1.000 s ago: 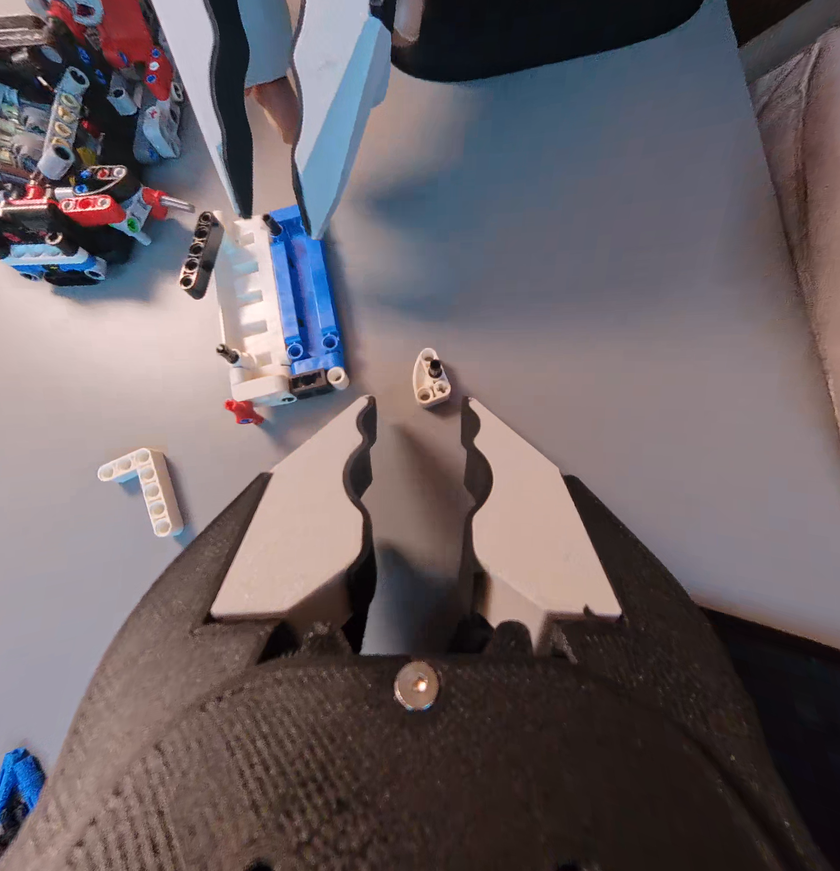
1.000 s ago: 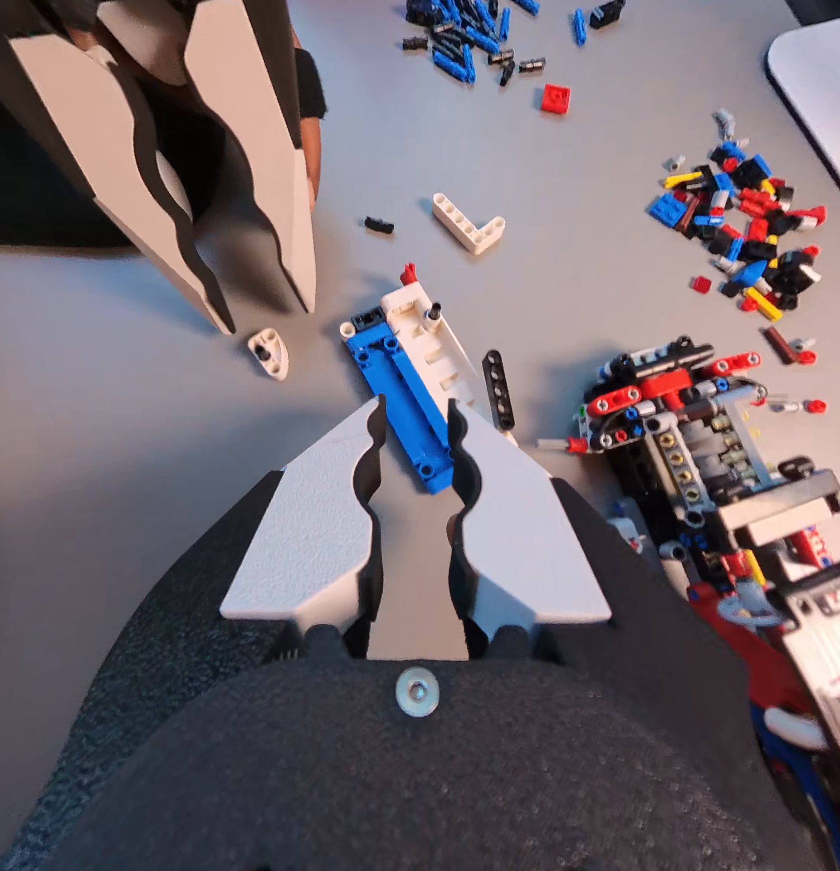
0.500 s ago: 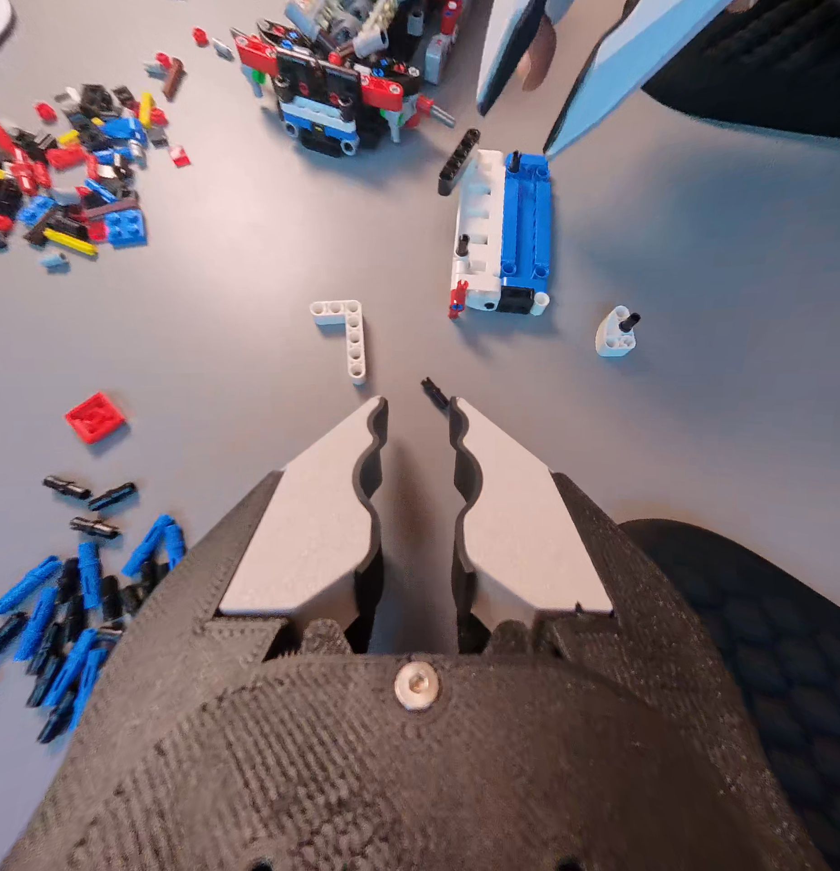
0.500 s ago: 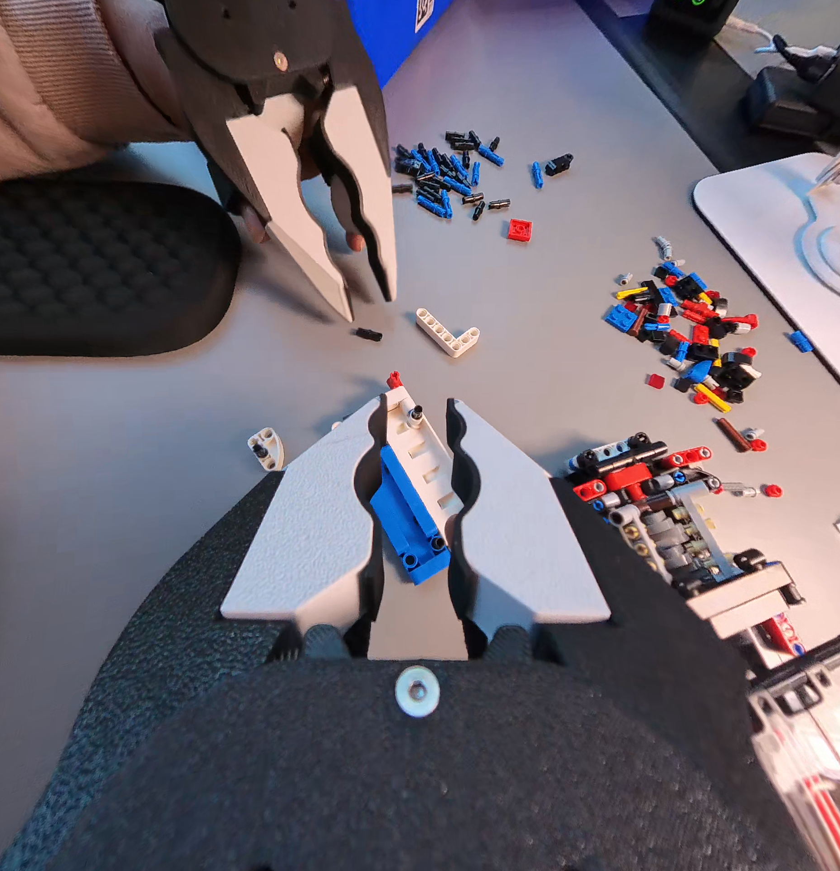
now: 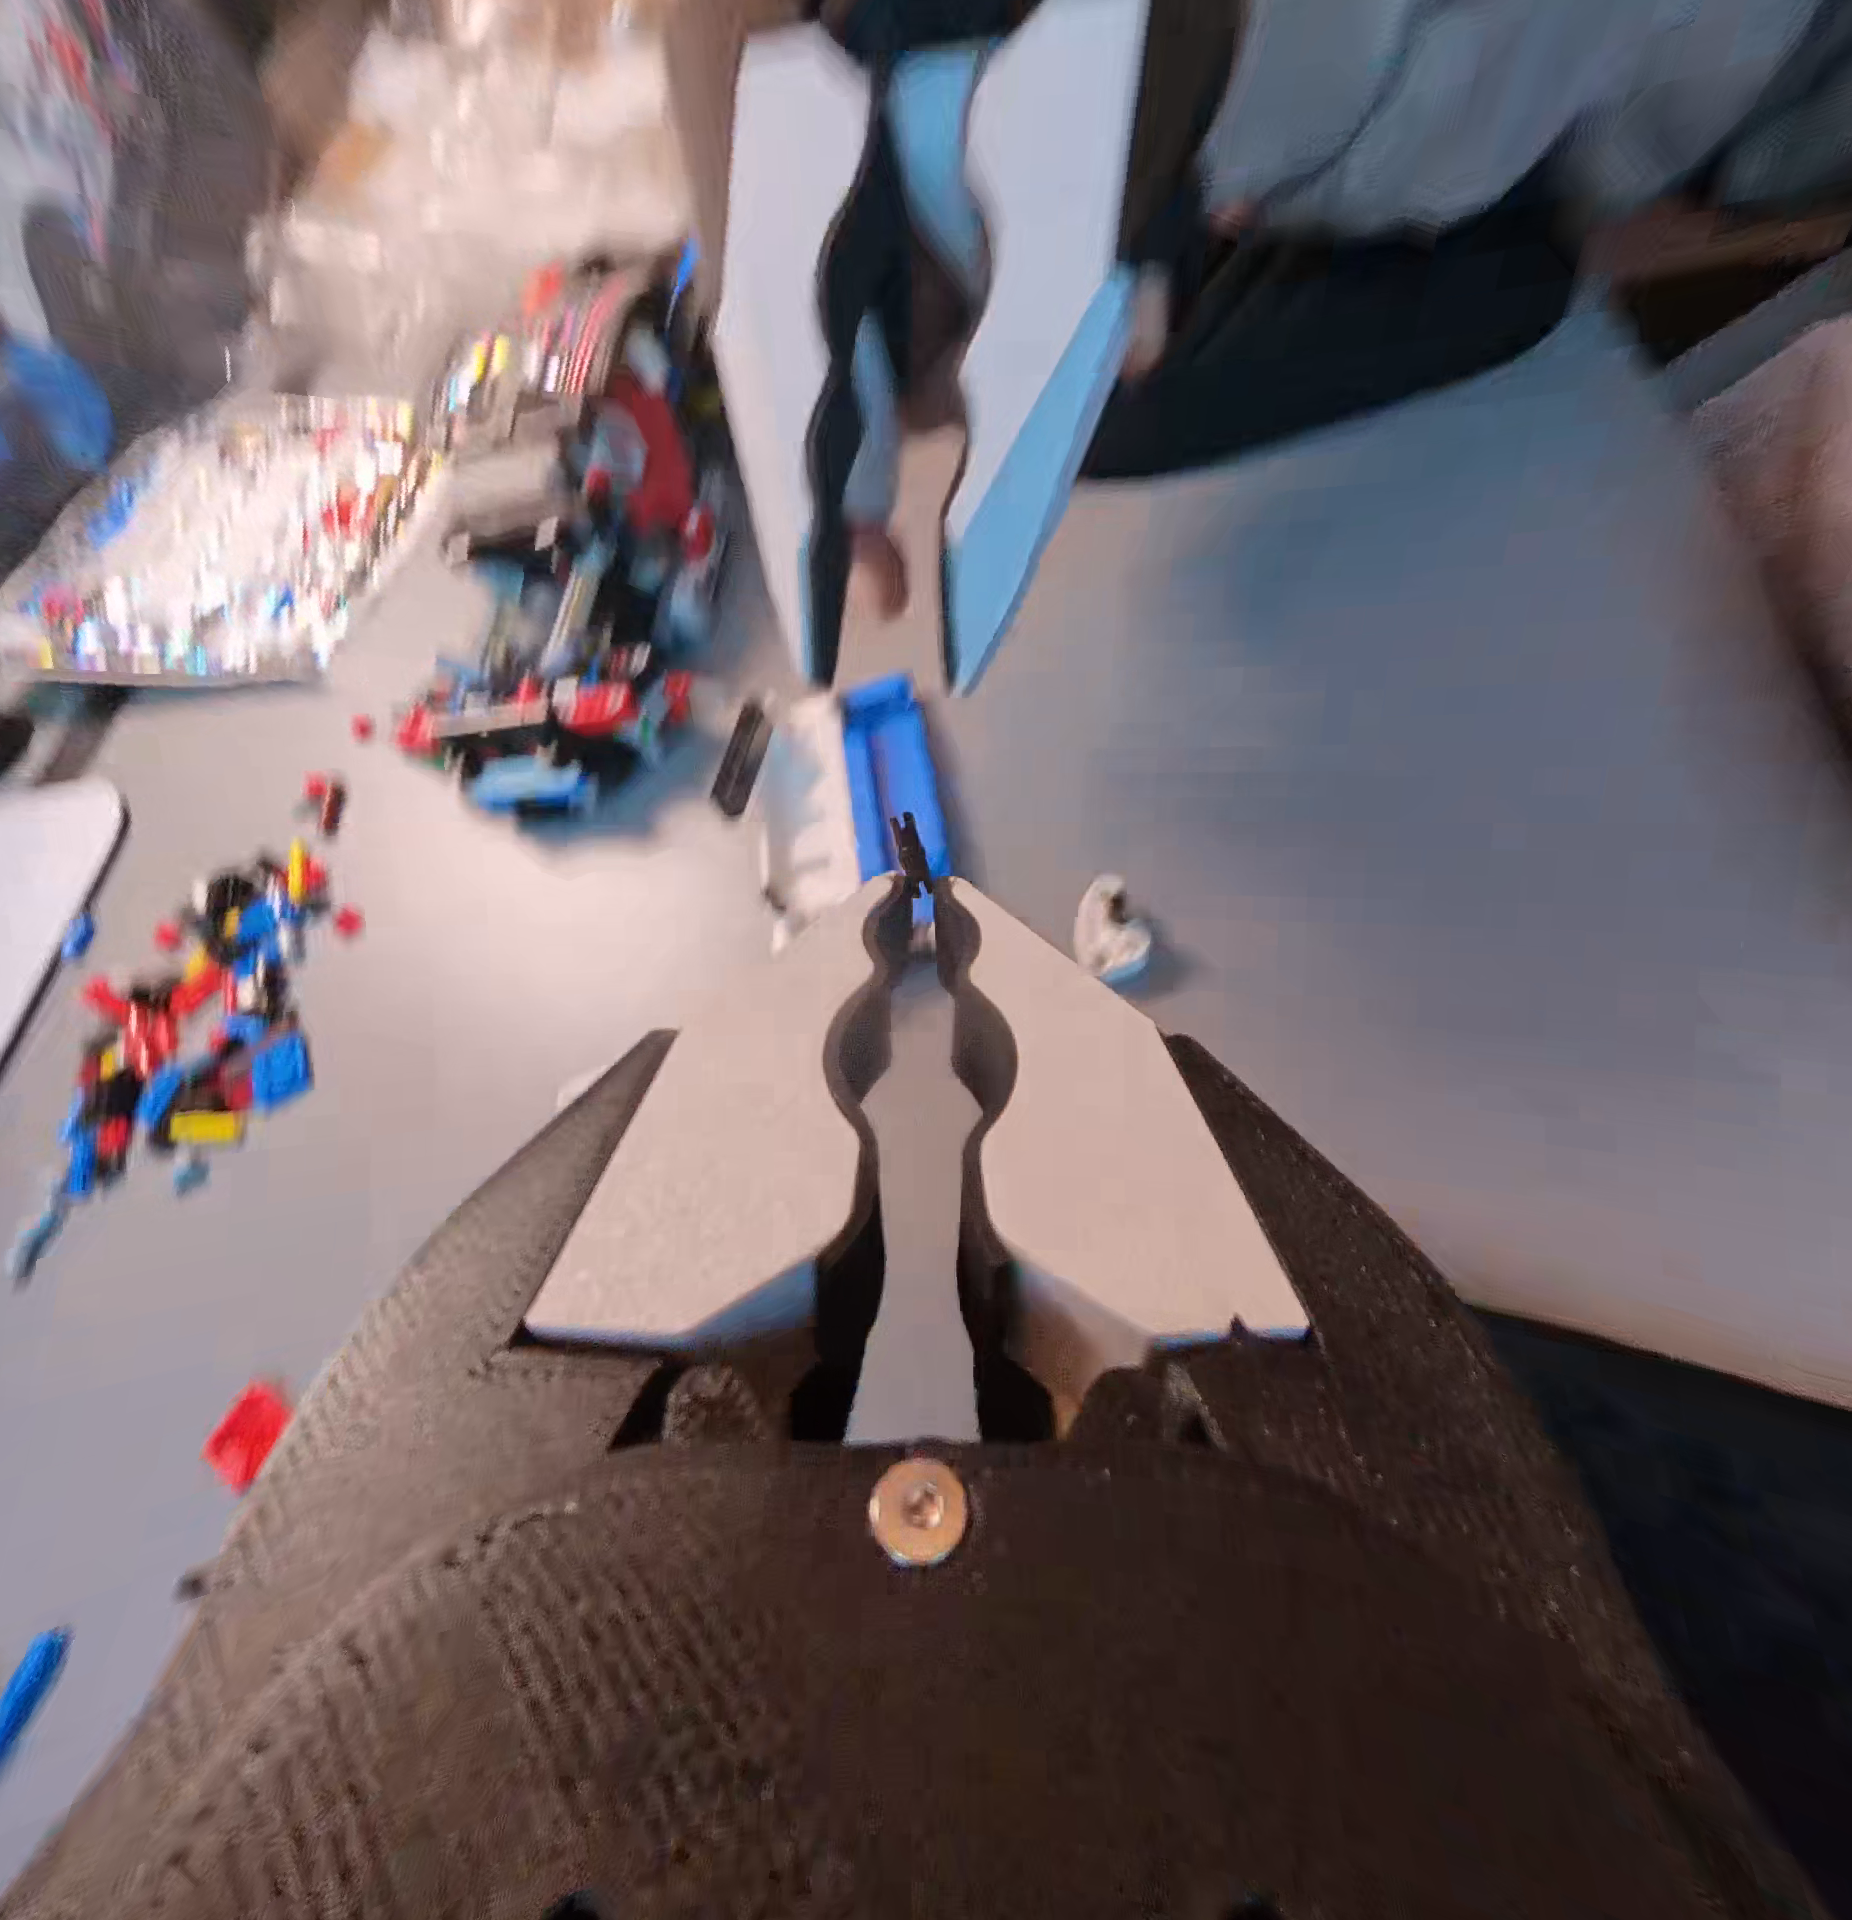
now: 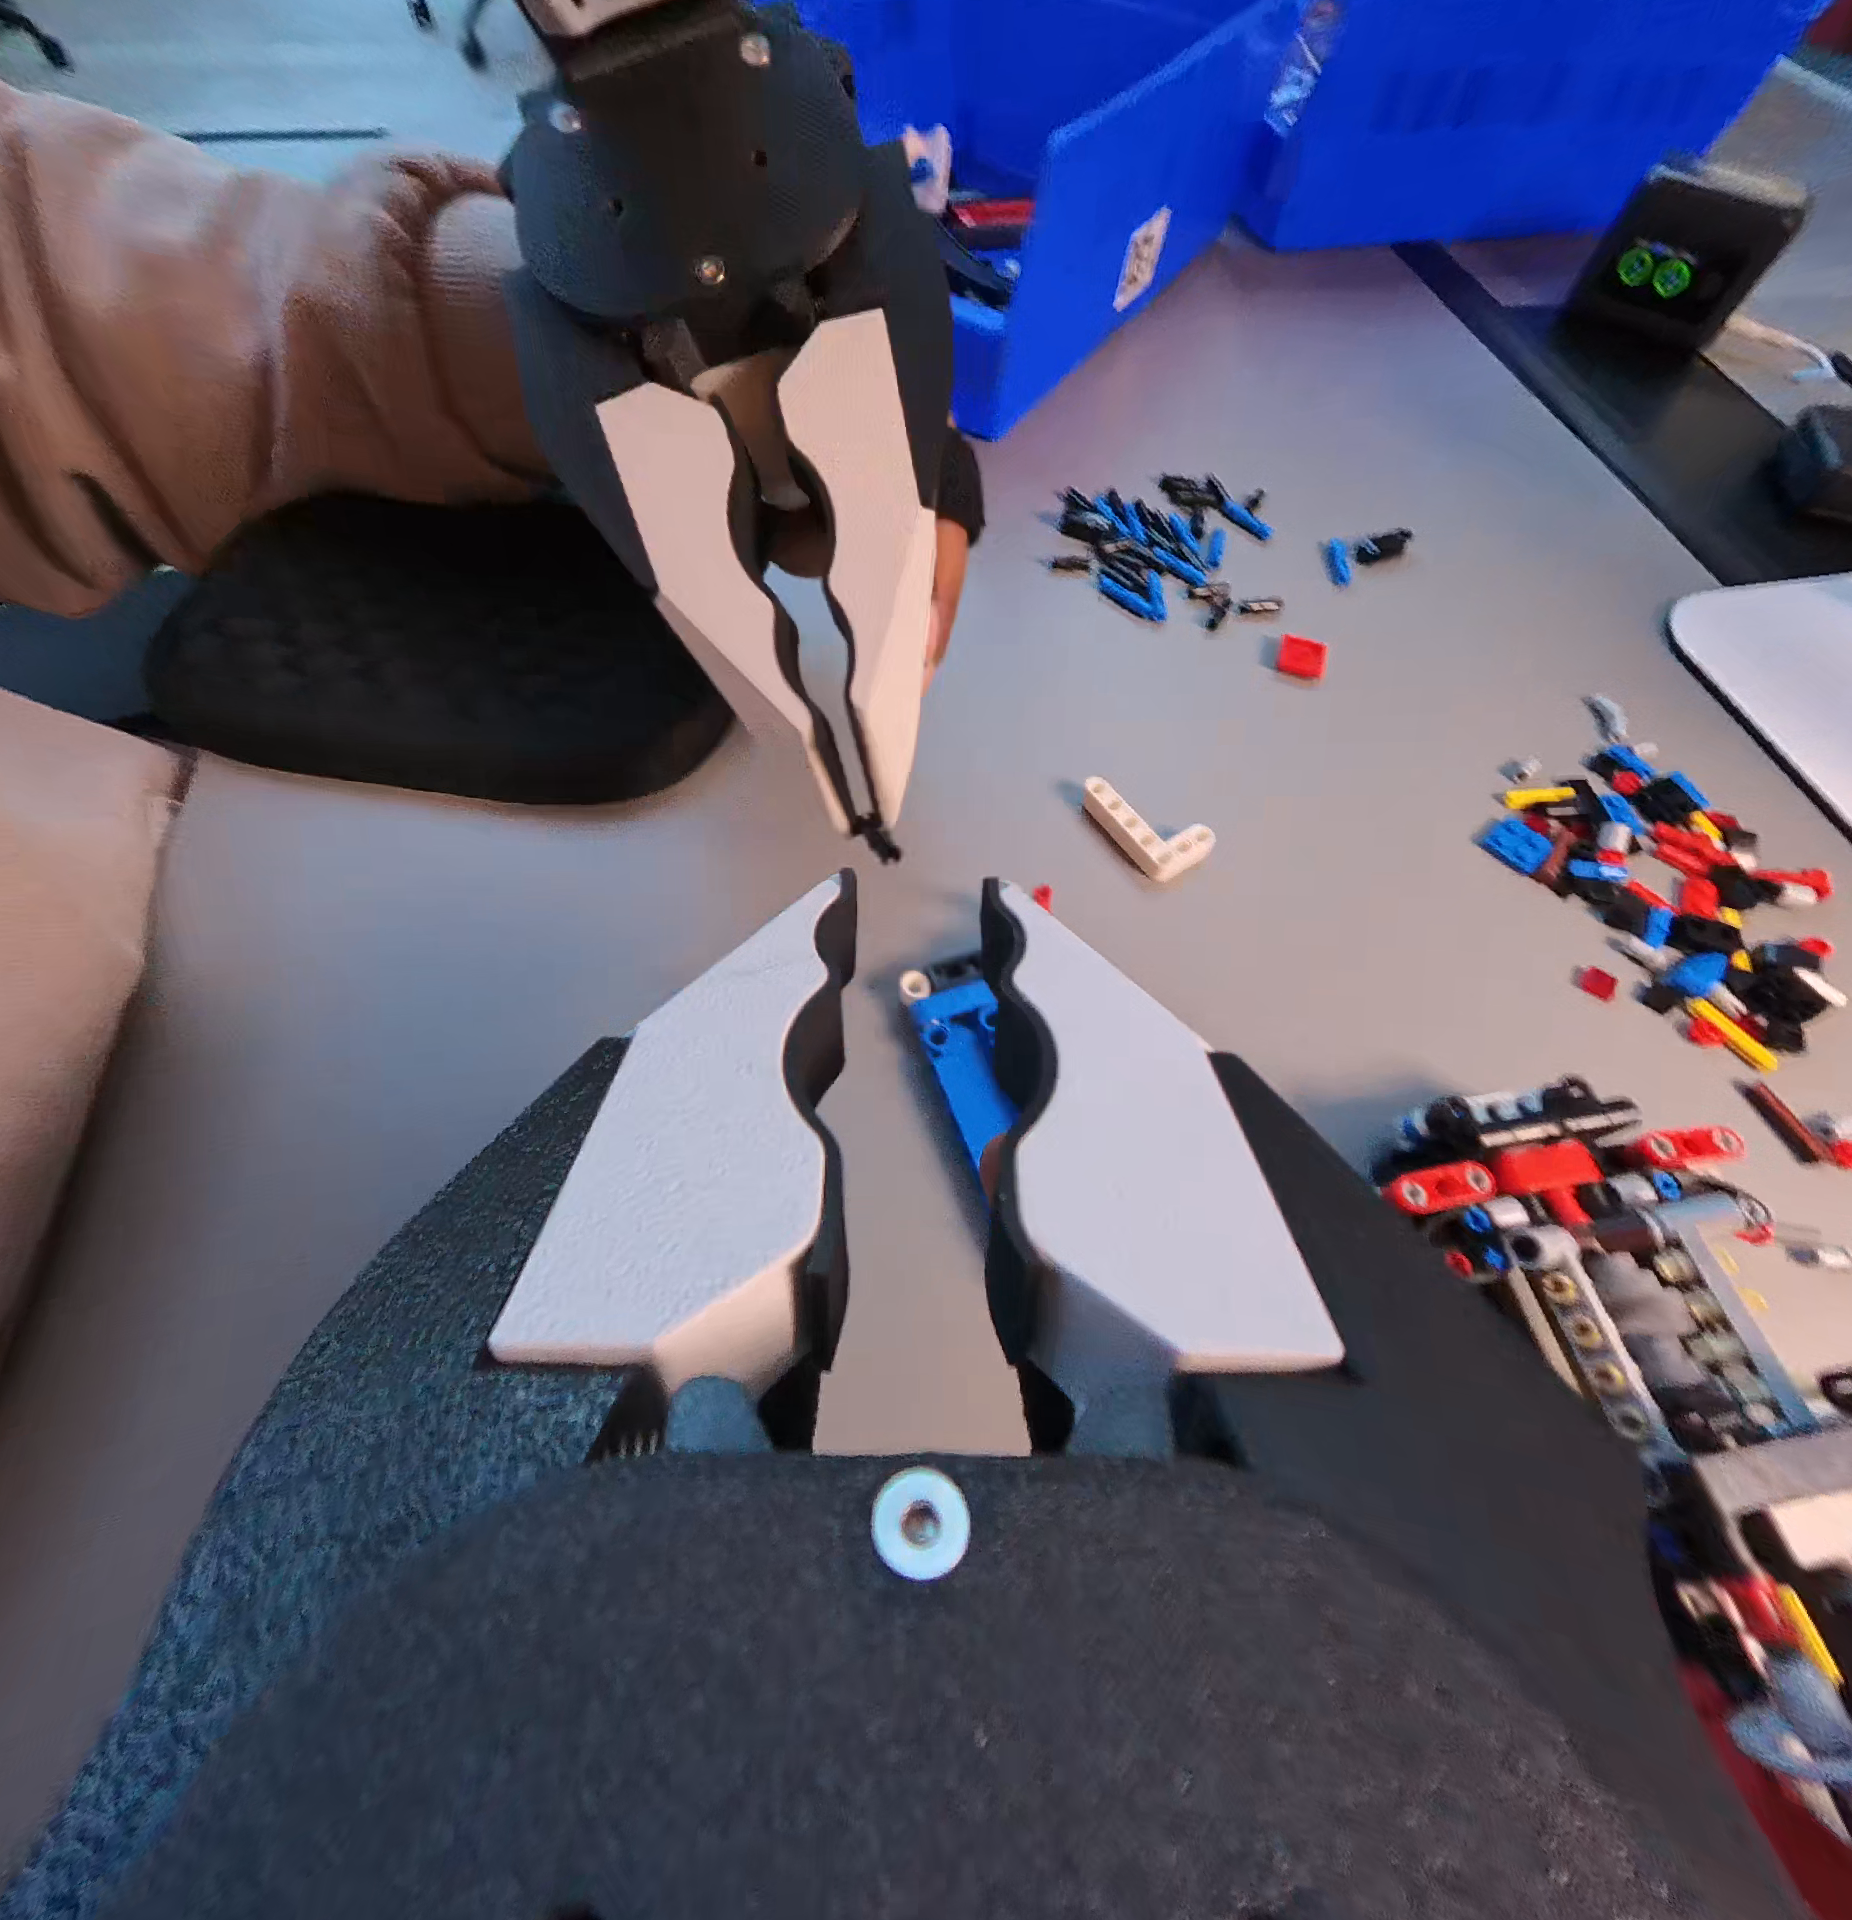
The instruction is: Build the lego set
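Note:
My left gripper [image 5: 914,883] is shut on a small black pin [image 5: 906,844], which sticks out past the fingertips. It holds the pin just above the near end of a blue and white assembly [image 5: 880,790] lying on the grey table. In the right wrist view the left gripper [image 6: 868,826] comes in from the upper left with the pin [image 6: 884,846] at its tips. My right gripper [image 6: 920,891] is open and hangs over the assembly [image 6: 953,1039], its right finger hiding the white half. It also shows in the left wrist view [image 5: 886,681].
A white L-shaped beam [image 6: 1150,836], a red plate [image 6: 1300,657], black and blue pins [image 6: 1161,551] and a mixed brick pile [image 6: 1680,914] lie on the table. The large model [image 6: 1576,1195] stands right. Blue bins [image 6: 1421,104] are behind, a black pad [image 6: 434,665] left. Only a small space, under 4 cm, lies between the two pairs of fingers.
My left gripper swung to the loose black pin, closed on it and carried it up to the assembly. My right gripper drew back along the assembly and stays open.

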`<action>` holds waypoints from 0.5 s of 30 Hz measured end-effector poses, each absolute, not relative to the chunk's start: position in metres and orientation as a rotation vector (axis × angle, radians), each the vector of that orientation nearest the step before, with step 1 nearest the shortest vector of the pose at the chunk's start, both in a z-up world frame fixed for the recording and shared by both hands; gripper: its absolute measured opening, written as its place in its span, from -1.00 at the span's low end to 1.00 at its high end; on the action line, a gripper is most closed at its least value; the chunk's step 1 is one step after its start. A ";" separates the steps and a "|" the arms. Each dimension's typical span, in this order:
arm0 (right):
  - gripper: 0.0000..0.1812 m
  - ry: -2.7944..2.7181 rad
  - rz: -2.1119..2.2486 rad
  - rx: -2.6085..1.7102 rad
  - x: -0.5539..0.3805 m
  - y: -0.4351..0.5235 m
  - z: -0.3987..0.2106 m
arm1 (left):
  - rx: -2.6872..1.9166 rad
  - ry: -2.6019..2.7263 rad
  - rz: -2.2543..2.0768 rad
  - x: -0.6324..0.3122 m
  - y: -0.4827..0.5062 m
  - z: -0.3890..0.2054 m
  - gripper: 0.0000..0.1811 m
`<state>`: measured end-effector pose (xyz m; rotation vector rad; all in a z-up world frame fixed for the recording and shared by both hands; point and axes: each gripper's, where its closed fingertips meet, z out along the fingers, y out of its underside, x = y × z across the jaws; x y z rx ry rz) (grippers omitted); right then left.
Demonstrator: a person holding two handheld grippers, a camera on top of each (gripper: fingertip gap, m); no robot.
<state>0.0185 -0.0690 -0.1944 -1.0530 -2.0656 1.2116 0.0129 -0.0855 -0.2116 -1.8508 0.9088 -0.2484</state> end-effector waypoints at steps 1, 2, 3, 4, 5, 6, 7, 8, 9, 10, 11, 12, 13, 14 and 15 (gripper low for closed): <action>-0.76 -2.075 1.256 -0.997 0.022 -0.077 -0.191 | -1.771 0.929 -0.291 0.026 -0.090 -0.199 -0.98; -0.76 -2.087 1.286 -0.934 0.026 -0.085 -0.187 | -1.737 0.936 -0.319 0.034 -0.093 -0.191 -0.98; -0.77 -2.090 1.292 -0.876 0.029 -0.090 -0.184 | -1.727 0.942 -0.335 0.039 -0.094 -0.187 -0.98; -0.82 -2.086 1.287 -0.826 0.031 -0.094 -0.181 | -1.719 0.947 -0.351 0.042 -0.096 -0.185 -0.98; -0.87 -2.085 1.280 -0.789 0.033 -0.097 -0.179 | -1.712 0.951 -0.364 0.044 -0.097 -0.184 -0.98; -0.90 -2.091 1.274 -0.768 0.035 -0.100 -0.178 | -1.714 0.954 -0.366 0.044 -0.097 -0.185 -0.98; -0.91 -2.103 1.265 -0.756 0.036 -0.101 -0.178 | -1.720 0.958 -0.361 0.044 -0.097 -0.187 -0.98; -0.91 -2.115 1.255 -0.749 0.038 -0.102 -0.178 | -1.722 0.961 -0.363 0.044 -0.098 -0.187 -0.98; -0.92 -2.126 1.241 -0.747 0.039 -0.103 -0.180 | -1.718 0.963 -0.372 0.045 -0.098 -0.187 -0.98; -0.94 -2.130 1.226 -0.745 0.039 -0.102 -0.180 | -1.715 0.967 -0.375 0.046 -0.099 -0.187 -0.98; -0.95 -2.131 1.221 -0.742 0.040 -0.102 -0.180 | -1.716 0.973 -0.370 0.046 -0.099 -0.187 -0.98; -0.95 -2.132 1.225 -0.741 0.040 -0.102 -0.180 | -1.713 0.978 -0.365 0.047 -0.100 -0.187 -0.98; -0.96 -2.134 1.231 -0.742 0.041 -0.102 -0.180 | -1.708 0.980 -0.367 0.047 -0.100 -0.186 -0.98; -0.96 -2.140 1.229 -0.744 0.041 -0.102 -0.180 | -1.704 0.980 -0.367 0.048 -0.100 -0.185 -0.98; -0.96 -2.143 1.227 -0.742 0.041 -0.102 -0.181 | -1.703 0.982 -0.364 0.048 -0.101 -0.185 -0.98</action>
